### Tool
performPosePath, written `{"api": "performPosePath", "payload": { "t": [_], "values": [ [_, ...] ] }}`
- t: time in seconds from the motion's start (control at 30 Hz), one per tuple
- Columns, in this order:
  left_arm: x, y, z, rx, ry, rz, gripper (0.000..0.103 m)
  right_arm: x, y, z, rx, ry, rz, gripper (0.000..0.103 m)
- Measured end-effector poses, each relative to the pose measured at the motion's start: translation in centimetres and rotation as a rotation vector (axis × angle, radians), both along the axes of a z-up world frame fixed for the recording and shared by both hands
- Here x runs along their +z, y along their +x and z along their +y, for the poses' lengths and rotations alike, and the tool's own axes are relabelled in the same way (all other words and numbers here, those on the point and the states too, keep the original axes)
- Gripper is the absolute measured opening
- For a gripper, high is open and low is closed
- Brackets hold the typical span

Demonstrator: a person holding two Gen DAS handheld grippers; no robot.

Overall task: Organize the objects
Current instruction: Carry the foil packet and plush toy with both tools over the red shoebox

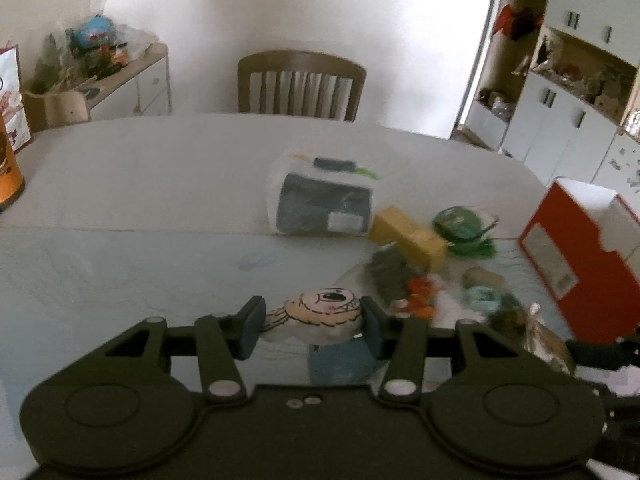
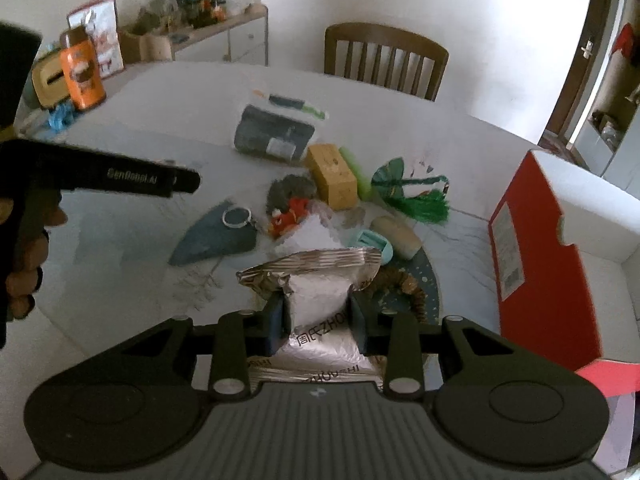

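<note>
In the left wrist view my left gripper [image 1: 312,326] is shut on a small pale soft toy [image 1: 320,314] with a cartoon face drawn on it, held above the light tablecloth. My right gripper [image 2: 317,320] is shut on a crinkled silver foil packet [image 2: 316,280], whose top sticks out past the fingers. The left gripper's black body [image 2: 120,178] and the hand holding it show at the left of the right wrist view. An open red box [image 2: 532,248] stands at the right, also visible as the red box [image 1: 580,256] in the left wrist view.
Loose items lie mid-table: a yellow box [image 2: 332,176], a dark pouch in a clear bag [image 2: 272,132], a green tasselled fan [image 2: 416,196], a red toy [image 2: 290,214], a blue-grey cloth [image 2: 216,240]. An orange can [image 2: 82,76] stands far left, a chair [image 2: 384,60] behind.
</note>
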State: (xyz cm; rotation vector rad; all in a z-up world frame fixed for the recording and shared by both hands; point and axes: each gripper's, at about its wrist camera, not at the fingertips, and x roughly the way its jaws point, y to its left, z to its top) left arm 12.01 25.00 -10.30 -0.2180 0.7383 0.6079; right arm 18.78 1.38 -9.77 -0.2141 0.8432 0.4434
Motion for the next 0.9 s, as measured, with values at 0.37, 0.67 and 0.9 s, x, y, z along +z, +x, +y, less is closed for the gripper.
{"api": "performPosePath", "payload": {
  "t": [0.37, 0.67, 0.9],
  "values": [
    [4.7, 1.4, -5.4, -0.117, 0.027, -0.027, 0.049, 5.9, -1.2, -5.3, -0.068, 0.091, -0.010, 0.034],
    [6.8, 5.3, -10.2, -0.155, 0.015, -0.037, 0.050, 8.3, 0.2, -12.2, -0.092, 0.141, -0.014, 0.034],
    [7.0, 10.1, -14.6, -0.160, 0.005, -0.034, 0.050, 9.2, 2.3, -18.5, -0.095, 0.160, -0.024, 0.034]
  ]
}}
